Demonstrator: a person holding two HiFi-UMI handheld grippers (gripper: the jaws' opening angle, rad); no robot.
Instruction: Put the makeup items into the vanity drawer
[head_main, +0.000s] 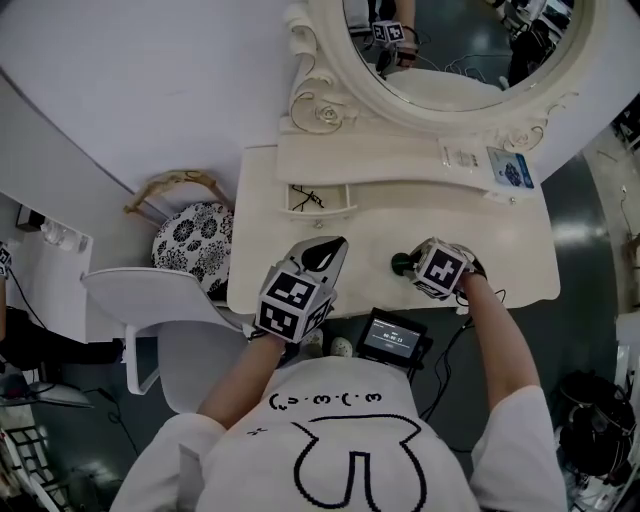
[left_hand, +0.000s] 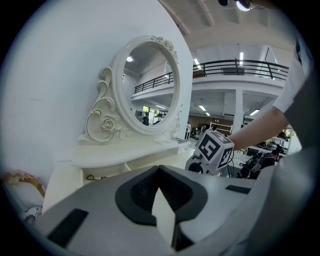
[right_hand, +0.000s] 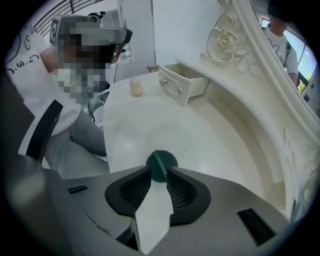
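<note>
1. Gripping a dark green round compact (right_hand: 161, 164) by its edges, the right gripper (right_hand: 160, 172) points steeply down at the vanity top (right_hand: 210, 135). Its jaws are narrowed, with one pad against each side of the compact. Its own view does not show whether the compact rests on the top or hangs just above it.
2. The head view shows the compact (head_main: 402, 263) only as a dark spot just left of the right gripper (head_main: 425, 266), on the near right part of the vanity top (head_main: 510, 250). The marker cube hides the jaws there.
3. The drawer (head_main: 320, 198) stands pulled open at the far left of the top. The head view looks into it and shows thin dark items lying inside. The right gripper view shows only the drawer (right_hand: 182, 82) front with its two knobs.
4. A small beige sponge (right_hand: 135, 86) sits on the top just beside the drawer and shows in the right gripper view alone.
5. The left gripper (head_main: 335, 246) hovers near the drawer, well left of the compact. Its own view shows the left gripper (left_hand: 159, 169) with its tips together and nothing between them.
6. The oval mirror (left_hand: 150, 85) rises behind the drawer. A chair with a patterned cushion (head_main: 192, 235) stands left of the vanity, seen only from the head.
</note>
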